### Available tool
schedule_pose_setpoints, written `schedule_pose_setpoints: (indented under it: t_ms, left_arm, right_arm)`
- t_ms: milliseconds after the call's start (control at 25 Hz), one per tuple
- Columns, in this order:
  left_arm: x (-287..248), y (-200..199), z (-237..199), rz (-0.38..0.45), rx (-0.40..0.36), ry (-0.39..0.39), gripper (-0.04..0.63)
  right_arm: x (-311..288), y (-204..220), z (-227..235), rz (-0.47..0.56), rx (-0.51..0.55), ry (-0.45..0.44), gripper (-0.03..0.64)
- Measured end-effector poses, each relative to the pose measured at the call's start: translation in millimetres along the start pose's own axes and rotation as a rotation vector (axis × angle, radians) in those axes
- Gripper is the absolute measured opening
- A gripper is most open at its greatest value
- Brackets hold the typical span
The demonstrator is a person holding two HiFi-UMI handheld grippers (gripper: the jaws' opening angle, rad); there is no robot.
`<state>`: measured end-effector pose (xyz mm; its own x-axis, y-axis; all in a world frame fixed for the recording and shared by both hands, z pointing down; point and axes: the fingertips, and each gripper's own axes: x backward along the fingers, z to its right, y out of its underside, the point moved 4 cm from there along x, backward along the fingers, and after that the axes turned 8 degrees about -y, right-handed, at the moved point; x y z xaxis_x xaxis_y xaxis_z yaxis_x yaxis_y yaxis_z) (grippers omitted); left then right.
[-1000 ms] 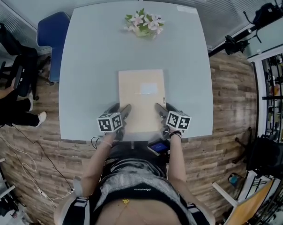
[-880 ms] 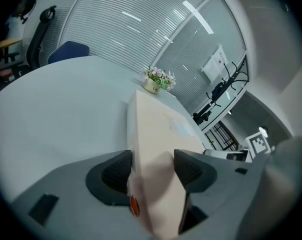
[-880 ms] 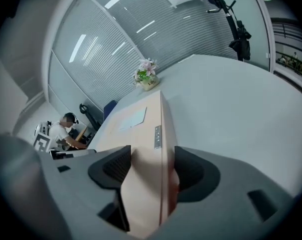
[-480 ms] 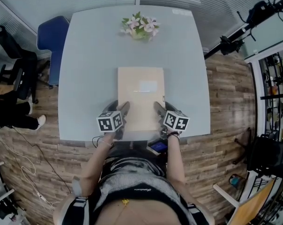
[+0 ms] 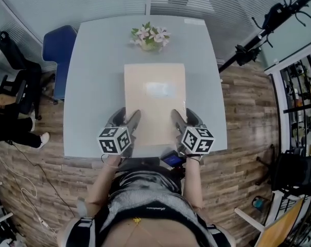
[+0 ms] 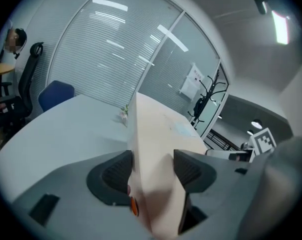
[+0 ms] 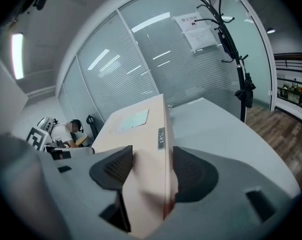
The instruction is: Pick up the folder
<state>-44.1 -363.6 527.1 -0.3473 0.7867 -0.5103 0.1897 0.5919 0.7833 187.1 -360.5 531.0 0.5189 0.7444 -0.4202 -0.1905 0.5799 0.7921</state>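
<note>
A flat beige folder with a pale label hangs lifted above the grey table, its near end held by both grippers. My left gripper clamps the folder's left edge near the front corner. My right gripper clamps the right edge opposite. In the left gripper view the folder runs edge-on between the dark pads of the left gripper, which press on it. In the right gripper view the folder sits likewise pinched in the right gripper; a small spine tag shows on its edge.
A small pot of flowers stands at the table's far middle. A blue chair is at the far left corner, a black stand off to the right. A person sits at a desk far left. A dark phone-like object shows below the table's front edge.
Both grippers have risen together with the folder in them. The folder has come up off the table and looks larger in the head view.
</note>
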Motion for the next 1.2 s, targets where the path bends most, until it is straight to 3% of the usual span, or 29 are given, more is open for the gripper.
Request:
schedule_pose_setpoints:
  t_ms: [200, 520, 1200]
  left_arm:
    - [30.1, -38.4, 16.5, 0.128, -0.037, 0.015, 0.256]
    - [66.7, -71.8, 29.6, 0.255, -0.07, 0.026, 0.255]
    - [86.9, -92.0, 38.4, 0.333, -0.097, 0.017, 0.252]
  right_arm:
    - [22.6, -37.2, -26.3, 0.091, 0.052, -0.019, 0.251]
    - [47.7, -67.8, -57.8, 0.184, 0.115, -0.028, 0.249]
    - [60.4, -84.8, -74.0, 0.237, 0.157, -0.035, 0.244]
